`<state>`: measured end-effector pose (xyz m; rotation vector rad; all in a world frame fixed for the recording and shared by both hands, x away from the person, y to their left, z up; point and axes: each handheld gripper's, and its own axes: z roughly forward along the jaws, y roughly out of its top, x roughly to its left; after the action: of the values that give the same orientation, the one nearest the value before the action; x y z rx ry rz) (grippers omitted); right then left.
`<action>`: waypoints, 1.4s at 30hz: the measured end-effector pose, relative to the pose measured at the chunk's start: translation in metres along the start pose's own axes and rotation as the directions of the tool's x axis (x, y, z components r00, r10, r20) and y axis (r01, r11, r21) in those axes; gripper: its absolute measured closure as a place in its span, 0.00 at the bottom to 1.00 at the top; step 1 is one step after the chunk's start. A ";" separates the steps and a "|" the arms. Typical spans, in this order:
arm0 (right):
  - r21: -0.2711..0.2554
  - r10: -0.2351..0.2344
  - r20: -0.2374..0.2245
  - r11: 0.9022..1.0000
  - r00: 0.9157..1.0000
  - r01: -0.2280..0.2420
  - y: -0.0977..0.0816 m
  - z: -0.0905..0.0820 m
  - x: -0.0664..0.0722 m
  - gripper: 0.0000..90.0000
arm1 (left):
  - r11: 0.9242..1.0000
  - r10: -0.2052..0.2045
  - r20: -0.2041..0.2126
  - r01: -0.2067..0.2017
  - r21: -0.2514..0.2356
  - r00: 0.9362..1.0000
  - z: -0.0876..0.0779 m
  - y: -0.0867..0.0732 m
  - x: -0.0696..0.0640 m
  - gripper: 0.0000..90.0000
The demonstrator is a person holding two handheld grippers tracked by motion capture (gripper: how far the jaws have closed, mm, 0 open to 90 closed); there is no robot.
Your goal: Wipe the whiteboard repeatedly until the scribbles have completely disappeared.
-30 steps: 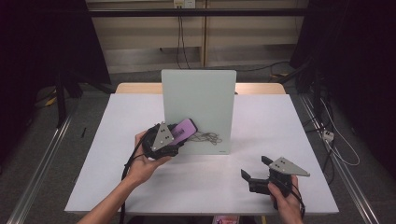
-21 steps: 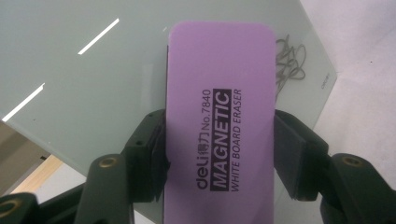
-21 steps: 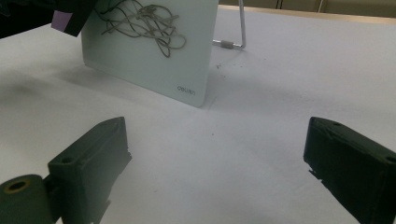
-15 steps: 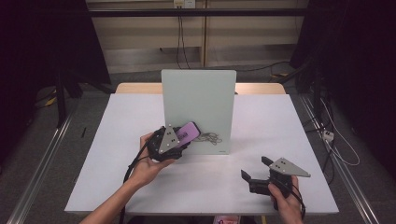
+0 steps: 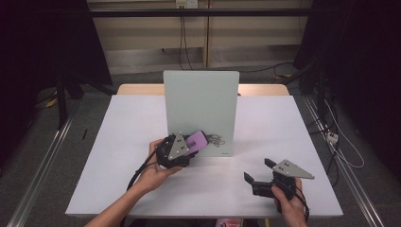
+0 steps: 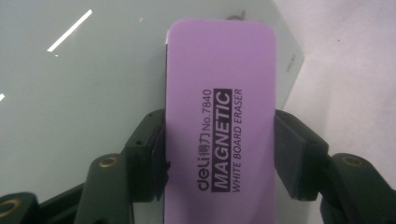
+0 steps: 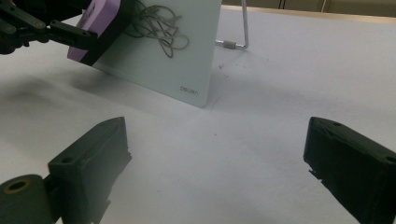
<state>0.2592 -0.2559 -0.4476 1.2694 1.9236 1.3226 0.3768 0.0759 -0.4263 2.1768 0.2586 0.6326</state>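
Now lower: eraser [image 5: 197, 140] against whiteboard [image 5: 201, 101].

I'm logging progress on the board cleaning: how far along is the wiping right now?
Done: the left tool is shut on the purple whiteboard eraser and has it against the upright whiteboard. In hand: the eraser sits just left of the grey scribble. Left: the scribble looks intact. The right tool waits open above the table.
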 end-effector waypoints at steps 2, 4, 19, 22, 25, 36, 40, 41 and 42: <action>-0.001 -0.001 0.001 1.000 1.000 0.001 0.000 0.000 0.000 0.07 | 1.000 0.011 0.013 -0.011 0.005 1.000 0.003 -0.001 -0.002 0.46; 0.001 0.001 0.001 1.000 1.000 -0.001 0.000 0.000 0.000 0.07 | 1.000 0.015 0.025 -0.015 0.014 1.000 0.005 -0.001 -0.004 0.46; 0.003 0.002 0.009 1.000 1.000 -0.002 -0.001 -0.001 -0.001 0.07 | 1.000 -0.005 0.004 0.005 -0.017 1.000 -0.005 0.005 0.010 0.46; 0.003 0.003 0.009 1.000 1.000 -0.003 -0.001 -0.002 0.000 0.07 | 0.999 -0.031 -0.020 0.030 -0.041 0.999 -0.014 0.007 0.021 0.46; 0.004 0.002 0.011 1.000 1.000 -0.002 -0.001 -0.003 -0.001 0.07 | 0.997 -0.053 -0.043 0.050 -0.066 0.998 -0.021 0.009 0.030 0.46; 0.001 0.004 0.016 1.000 1.000 -0.004 -0.002 -0.004 -0.001 0.07 | 0.996 -0.051 -0.059 0.047 -0.070 0.997 -0.022 0.008 0.031 0.46; 0.000 0.003 0.015 1.000 1.000 -0.003 -0.002 -0.004 -0.001 0.07 | 0.999 -0.029 -0.041 0.027 -0.046 0.999 -0.015 0.008 0.023 0.46; 0.001 0.002 0.017 1.000 1.000 -0.002 -0.002 -0.003 -0.001 0.07 | 0.999 -0.032 -0.038 0.031 -0.045 0.999 -0.012 0.009 0.022 0.46; 0.001 0.002 0.017 1.000 1.000 -0.002 -0.002 -0.003 -0.001 0.07 | 0.999 -0.033 -0.031 0.032 -0.042 0.999 -0.011 0.009 0.021 0.46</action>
<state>0.2564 -0.2585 -0.4477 1.2789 1.9120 1.3079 0.3886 0.0854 -0.4061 2.1204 0.2944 0.6487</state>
